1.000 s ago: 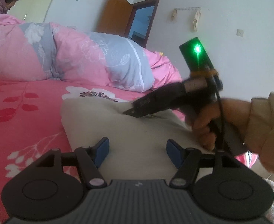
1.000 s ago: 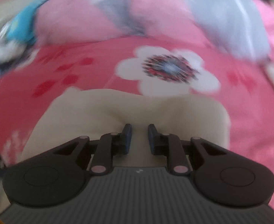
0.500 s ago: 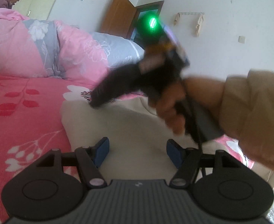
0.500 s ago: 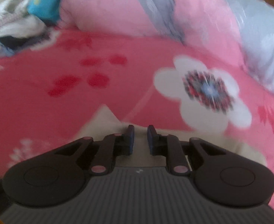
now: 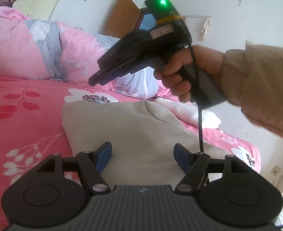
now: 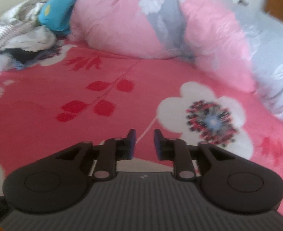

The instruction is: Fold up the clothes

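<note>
- Two hand-held grippers work over a bed with a pink floral sheet (image 5: 24, 100); a beige folded cloth garment (image 5: 126, 130) lies flat on it.
- Left gripper (image 5: 142, 156): its blue-padded fingers (image 5: 103, 156) stand wide and are opening further, low over the near part of the garment, with cloth under the gap but nothing pinched.
- Right gripper (image 6: 144, 144): seen from the left wrist view at 1 o'clock, raised above the bed in a hand (image 5: 180, 73) with a tan sleeve (image 5: 261, 88); a green light glows on top of it.
- From its own camera, its fingers (image 6: 131, 144) are parting with a narrow gap and hold nothing; only a sliver of the beige garment (image 6: 141, 163) shows at 6 o'clock beneath them.
- Beyond, at 12 o'clock, a pink and grey flowered quilt (image 6: 160, 23) is bunched up.
- At 10 o'clock in the right wrist view sits a heap of loose clothes (image 6: 24, 36).
</note>
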Motion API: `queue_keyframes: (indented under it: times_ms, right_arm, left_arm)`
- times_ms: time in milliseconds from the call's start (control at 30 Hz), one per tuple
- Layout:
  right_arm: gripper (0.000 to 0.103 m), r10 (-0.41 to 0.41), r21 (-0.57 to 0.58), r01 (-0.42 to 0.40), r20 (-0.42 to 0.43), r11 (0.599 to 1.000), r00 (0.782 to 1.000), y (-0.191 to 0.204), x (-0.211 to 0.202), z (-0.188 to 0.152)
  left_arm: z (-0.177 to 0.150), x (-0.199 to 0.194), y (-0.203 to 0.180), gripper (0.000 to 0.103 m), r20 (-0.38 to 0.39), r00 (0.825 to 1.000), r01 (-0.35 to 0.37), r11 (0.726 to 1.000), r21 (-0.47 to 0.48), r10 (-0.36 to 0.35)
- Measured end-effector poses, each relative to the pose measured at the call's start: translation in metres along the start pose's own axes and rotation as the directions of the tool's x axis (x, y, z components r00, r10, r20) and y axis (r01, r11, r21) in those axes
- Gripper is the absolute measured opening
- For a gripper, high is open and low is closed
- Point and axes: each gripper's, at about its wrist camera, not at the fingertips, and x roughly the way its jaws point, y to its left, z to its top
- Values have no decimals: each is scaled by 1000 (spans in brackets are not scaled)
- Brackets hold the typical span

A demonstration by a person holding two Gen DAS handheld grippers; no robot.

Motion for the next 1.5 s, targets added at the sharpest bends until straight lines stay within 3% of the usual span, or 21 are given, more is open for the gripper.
queue_keyframes:
  times_ms: [33,100,200,267,333,433,567,733,867,967,1033,1100,1167,1267,1300,1367,1433,1500]
  right_arm:
    - [41,46,26,-46,-17,999,999,-5,0,2]
    - [54,100,78,-95,-61,992,993,-14,7,10]
    - [59,218,134,-199,-142,971,966,-27,24,23]
    - [62,319,132,-295,-235,946,918,-29,43,30]
    - [64,333,88,-322,-311,943,890,-26,59,36]
    - [66,344,51,-359,-443,932,828,-21,88,40]
    - [66,439,134,-444,-554,886,708,-18,110,40]
    - [59,535,145,-557,-550,818,641,-10,84,51]
    - [55,666,174,-646,-289,743,688,-30,38,74]
    - [55,643,134,-630,-215,765,735,-27,25,81]
    - [55,646,97,-648,-275,756,712,-8,32,78]
    - [53,643,35,-687,-388,726,660,19,48,64]
    - [44,602,-43,-719,-514,694,611,45,68,46]
    - [4,424,-165,-622,-598,765,680,55,103,26]
    - [0,399,-165,-579,-573,799,715,51,110,28]
    - [5,345,-199,-483,-478,853,808,47,107,40]
    - [5,372,-214,-507,-459,835,807,51,95,46]
    - [5,367,-285,-560,-517,778,773,74,83,44]
  left_arm:
    - [0,0,0,74,0,1000,2,1000,-1,-2]
    - [-1,-1,0,74,1,1000,4,1000,-3,-4]
    - [-2,-2,0,74,1,1000,5,1000,-2,-5]
    - [-2,-2,1,74,2,1000,6,1000,-3,-6]
    - [-2,-2,1,74,2,1000,8,1000,-3,-8]
    - [-3,-1,1,75,3,1000,12,1000,-2,-12]
    - [-3,-2,2,75,4,1000,17,1000,-6,-17]
    - [-3,-1,2,75,4,1000,16,1000,-7,-16]
    - [-4,0,2,75,3,1000,16,1000,-8,-16]
    - [-5,0,1,75,3,1000,15,1000,-8,-15]
    - [-5,0,1,75,3,1000,14,1000,-7,-14]
    - [-5,0,1,75,4,1000,15,1000,-7,-15]
    - [-5,0,0,75,4,1000,14,1000,-7,-14]
    - [-4,0,0,75,4,1000,13,1000,-8,-13]
    - [-4,0,-1,75,5,1000,13,1000,-6,-13]
    - [-4,0,-2,75,6,1000,12,1000,-3,-12]
    - [-4,-1,0,75,10,1000,18,1000,-12,-18]
    - [-4,-2,1,75,16,1000,25,999,-25,-25]
